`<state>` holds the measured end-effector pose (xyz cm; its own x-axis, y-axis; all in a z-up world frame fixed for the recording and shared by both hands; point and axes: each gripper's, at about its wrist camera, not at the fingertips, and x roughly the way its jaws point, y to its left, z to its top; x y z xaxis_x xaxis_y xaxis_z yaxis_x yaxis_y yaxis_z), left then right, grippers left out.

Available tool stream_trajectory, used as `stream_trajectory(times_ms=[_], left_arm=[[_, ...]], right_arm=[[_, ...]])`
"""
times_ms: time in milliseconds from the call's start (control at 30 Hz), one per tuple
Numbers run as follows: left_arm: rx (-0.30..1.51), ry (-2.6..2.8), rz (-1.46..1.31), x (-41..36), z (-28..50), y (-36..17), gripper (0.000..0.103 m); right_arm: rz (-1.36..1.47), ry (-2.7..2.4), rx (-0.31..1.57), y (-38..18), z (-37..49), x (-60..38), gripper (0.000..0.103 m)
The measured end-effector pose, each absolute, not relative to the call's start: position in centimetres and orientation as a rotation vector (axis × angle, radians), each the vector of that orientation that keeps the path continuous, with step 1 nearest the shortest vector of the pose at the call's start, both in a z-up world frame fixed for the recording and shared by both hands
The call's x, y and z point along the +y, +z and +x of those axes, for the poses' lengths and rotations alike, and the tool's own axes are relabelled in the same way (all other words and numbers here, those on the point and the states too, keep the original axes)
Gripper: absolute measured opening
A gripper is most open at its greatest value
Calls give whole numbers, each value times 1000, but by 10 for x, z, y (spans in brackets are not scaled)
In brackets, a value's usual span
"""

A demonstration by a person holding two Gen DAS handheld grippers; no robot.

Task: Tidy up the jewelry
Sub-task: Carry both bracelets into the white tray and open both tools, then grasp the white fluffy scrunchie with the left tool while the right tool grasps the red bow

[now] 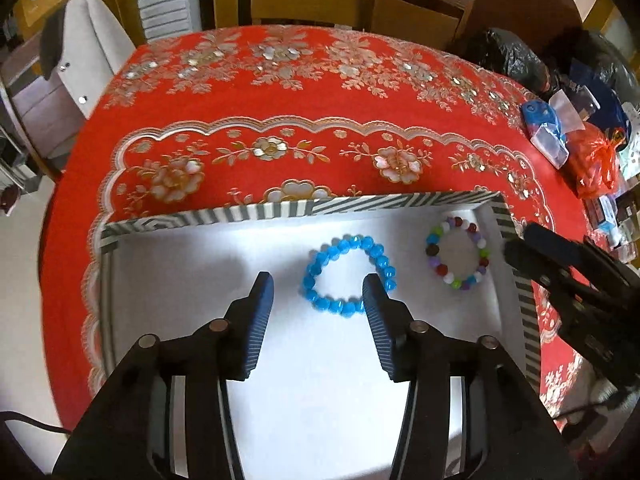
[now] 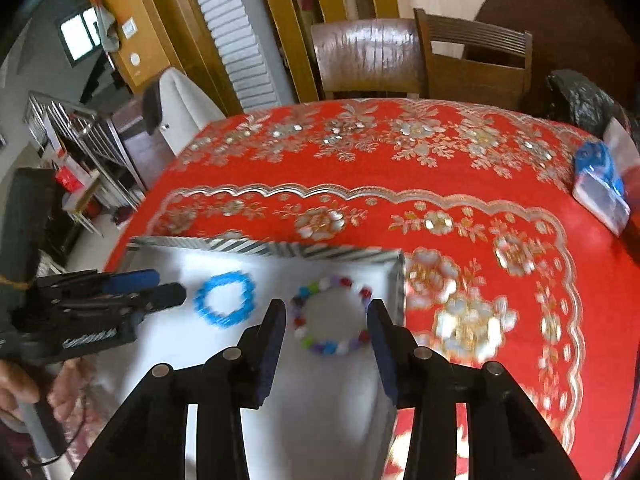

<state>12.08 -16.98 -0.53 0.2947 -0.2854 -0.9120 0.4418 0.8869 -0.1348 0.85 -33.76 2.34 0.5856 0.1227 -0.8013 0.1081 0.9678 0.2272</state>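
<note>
- The blue bracelet [image 1: 349, 275], a ring of glossy faceted beads, lies flat on the white floor of the striped box [image 1: 280, 210], about midway along it.
- The multicoloured bracelet [image 1: 457, 253], round smooth beads in red, purple, green, white and blue, lies flat in the box's far right corner, just beside the blue one but apart from it.
- The box is shallow and rectangular, its rim covered in grey-and-white stripes; the floor left of the blue bracelet is bare white.
- The left gripper [image 1: 318, 286] hangs over the box with its ribbed dark pads spread wide, gripping nothing; the blue bracelet shows just past the fingertips, its near arc by the right pad.
- The right gripper [image 2: 327, 312] is likewise spread and holds nothing; the multicoloured bracelet sits between its fingertips in its own blurred view, though whether the pads touch the beads I cannot tell.
- From the left wrist view, the right gripper's tips reach over the box's right wall.
- The box rests on a red tablecloth [image 1: 248, 92] with embossed gold and silver flowers.
- Plastic bags [image 1: 592, 160] crowd the table to the right of the box.
</note>
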Motion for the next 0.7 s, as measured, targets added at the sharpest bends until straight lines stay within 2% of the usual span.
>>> stream_trajectory(times_ms=[367, 700], left_arm=[[1046, -432, 193, -132, 53, 38, 46], [999, -375, 207, -78, -11, 53, 46]], right_arm=[[288, 20, 969, 38, -77, -293, 41], [271, 17, 965, 40, -143, -250, 44]])
